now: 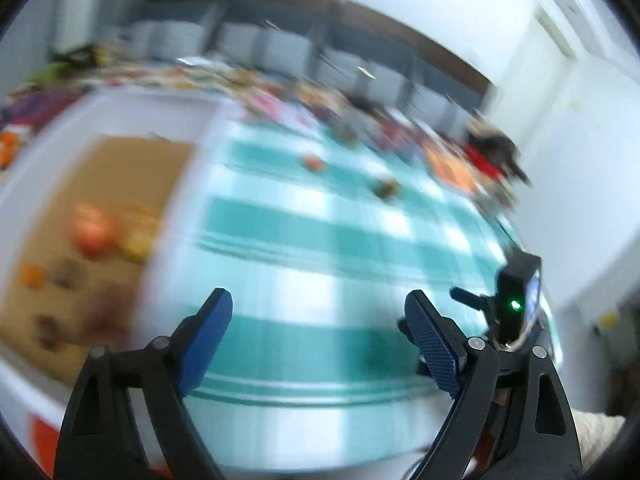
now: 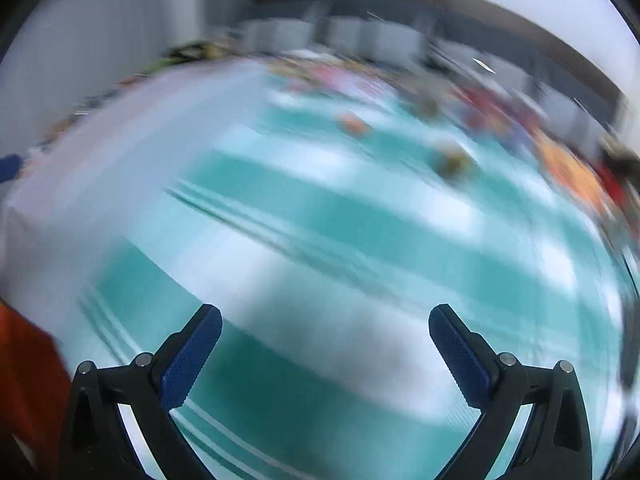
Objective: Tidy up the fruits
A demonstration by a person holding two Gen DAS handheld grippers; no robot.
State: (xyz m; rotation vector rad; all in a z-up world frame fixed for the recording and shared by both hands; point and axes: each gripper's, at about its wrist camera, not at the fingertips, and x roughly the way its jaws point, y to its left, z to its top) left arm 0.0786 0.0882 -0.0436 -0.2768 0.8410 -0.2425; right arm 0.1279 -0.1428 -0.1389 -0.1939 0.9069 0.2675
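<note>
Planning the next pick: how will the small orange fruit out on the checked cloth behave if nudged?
The orange fruit looks round, so it probably rolls. It sits alone on the flat cloth, with nothing nearby to stop it. Blur hides its skin, so slipperiness is uncertain.

Both of your wrist views are bright, lit by even, soft light with no hard shadows and no strong glare. Heavy motion blur smears nearly everything: in the left wrist view the teal-checked cloth (image 1: 304,232) streaks diagonally and the fruits on the brown board (image 1: 120,184) at the left are soft blobs. The right wrist view is smeared more strongly still. Only the blue pads (image 2: 192,356) at the bottom stay sharp. Fisheye distortion bows the desk into a dome, and dark vignetting fills the corners of each frame.
</note>
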